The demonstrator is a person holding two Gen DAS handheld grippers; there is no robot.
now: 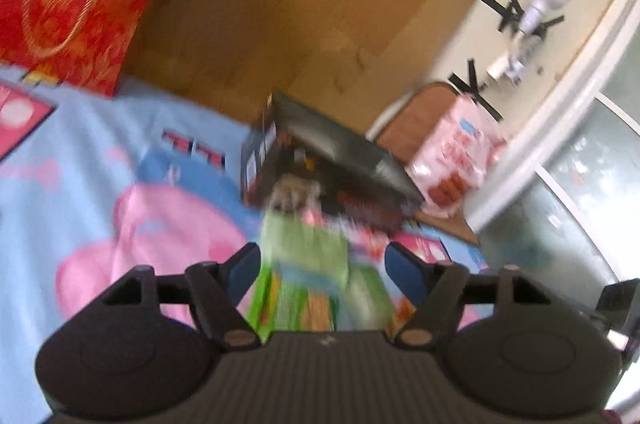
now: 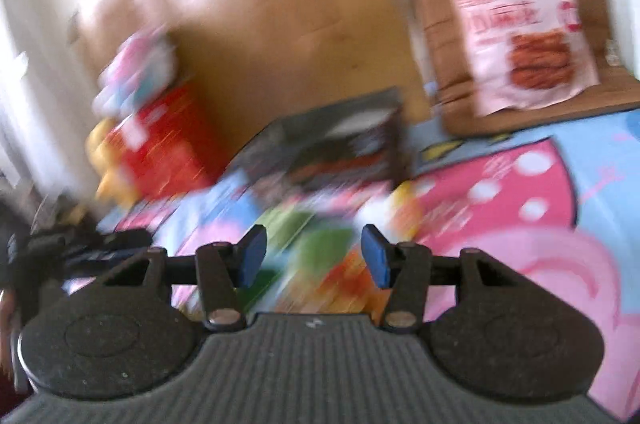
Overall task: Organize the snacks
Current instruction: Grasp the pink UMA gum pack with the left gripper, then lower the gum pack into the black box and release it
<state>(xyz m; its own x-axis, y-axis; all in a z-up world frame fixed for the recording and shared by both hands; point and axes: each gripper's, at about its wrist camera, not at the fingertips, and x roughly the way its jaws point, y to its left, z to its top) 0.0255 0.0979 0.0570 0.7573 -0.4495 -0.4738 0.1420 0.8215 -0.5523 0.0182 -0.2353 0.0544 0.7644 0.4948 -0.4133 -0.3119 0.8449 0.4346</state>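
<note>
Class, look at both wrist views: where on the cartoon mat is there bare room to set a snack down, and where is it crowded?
Free: the pink-and-blue stretch of mat left of the black box, below the red bag; also the mat's pink area right of the right gripper.
Crowded: the middle, where green packets lie before the box, between the left gripper's fingers.

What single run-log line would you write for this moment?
left gripper: open, over green packet | right gripper: open, empty | black box: on mat | pink bag: leaning beyond mat

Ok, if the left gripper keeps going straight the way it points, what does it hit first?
Most likely the green snack packet, lying between the open fingers of the left gripper, with the dark box just beyond. The picture is blurred, so depth is uncertain.
</note>
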